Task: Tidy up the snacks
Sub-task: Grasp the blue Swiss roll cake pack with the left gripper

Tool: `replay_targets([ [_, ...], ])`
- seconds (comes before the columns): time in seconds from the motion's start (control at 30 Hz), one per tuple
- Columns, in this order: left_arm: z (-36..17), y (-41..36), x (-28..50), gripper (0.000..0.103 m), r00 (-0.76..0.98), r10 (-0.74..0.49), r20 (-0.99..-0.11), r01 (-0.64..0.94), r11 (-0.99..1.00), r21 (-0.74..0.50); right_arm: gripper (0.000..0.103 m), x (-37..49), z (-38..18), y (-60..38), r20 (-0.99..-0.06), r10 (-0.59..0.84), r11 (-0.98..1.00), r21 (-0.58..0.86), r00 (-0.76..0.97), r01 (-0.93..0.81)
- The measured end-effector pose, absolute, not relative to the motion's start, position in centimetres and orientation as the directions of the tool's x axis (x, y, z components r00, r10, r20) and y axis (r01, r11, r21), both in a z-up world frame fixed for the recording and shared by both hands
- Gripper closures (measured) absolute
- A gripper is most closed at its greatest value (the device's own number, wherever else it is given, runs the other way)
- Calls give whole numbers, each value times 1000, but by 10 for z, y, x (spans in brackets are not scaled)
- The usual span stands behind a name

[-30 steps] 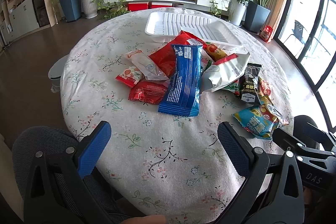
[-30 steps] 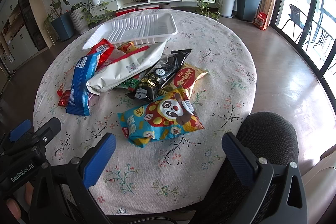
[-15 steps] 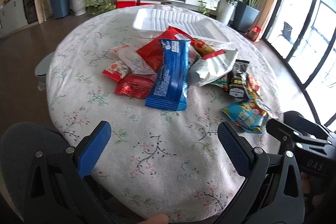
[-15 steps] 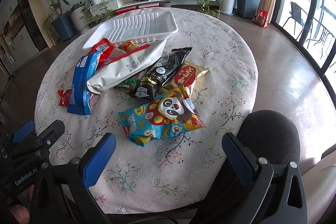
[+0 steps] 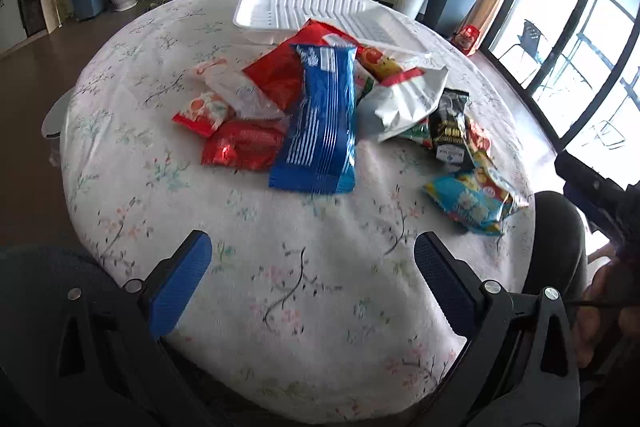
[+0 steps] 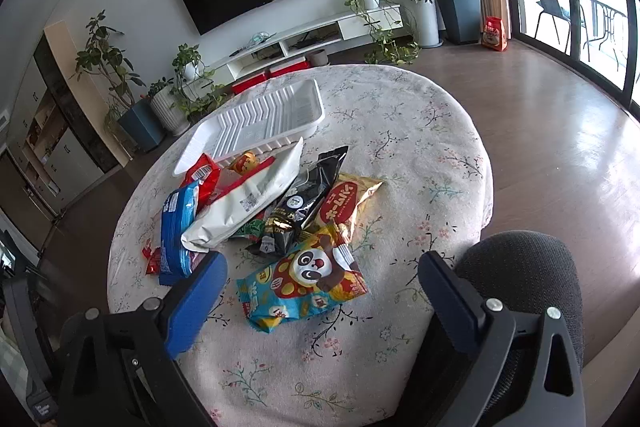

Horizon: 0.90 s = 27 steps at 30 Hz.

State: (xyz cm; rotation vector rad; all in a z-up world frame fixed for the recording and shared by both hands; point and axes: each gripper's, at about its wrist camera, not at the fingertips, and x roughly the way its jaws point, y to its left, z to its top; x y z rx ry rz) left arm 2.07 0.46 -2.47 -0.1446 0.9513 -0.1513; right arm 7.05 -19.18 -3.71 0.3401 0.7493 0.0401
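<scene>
On the round table under a floral cloth (image 5: 168, 163), a heap of bright foil snack packets (image 5: 316, 115) fills the frame centre, just below the empty white ribbed plastic tray (image 5: 264, 13) at upper centre. The left gripper (image 5: 312, 271) stands wide apart over bare cloth, gripping nothing. The right gripper (image 6: 320, 287), spread wide, has just been closing slightly, empty, with the blue panda-print snack bag (image 6: 304, 283) lying beyond its fingers.

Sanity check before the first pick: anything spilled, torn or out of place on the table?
Nothing spilled or visibly torn. The snacks lie in a loose overlapping heap on the tablecloth; the white tray behind it holds nothing, though a red packet overlaps its near rim.
</scene>
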Motion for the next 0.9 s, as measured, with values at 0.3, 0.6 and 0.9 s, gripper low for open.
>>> replay_targets([
  [0.3,-25,-24,90,35,560,-127,-819,171,985,-36,18,80,-52,-186,-684,227,946,324,694,10],
  [0.6,-28,-28,121,42,536,-142,-832,201,979,-38,18,88,-68,-197,-715,227,938,344,661,49],
  [0.9,-39,-25,131,73,499,-212,-840,234,967,-105,18,89,-71,-196,-728,221,941,334,649,55],
])
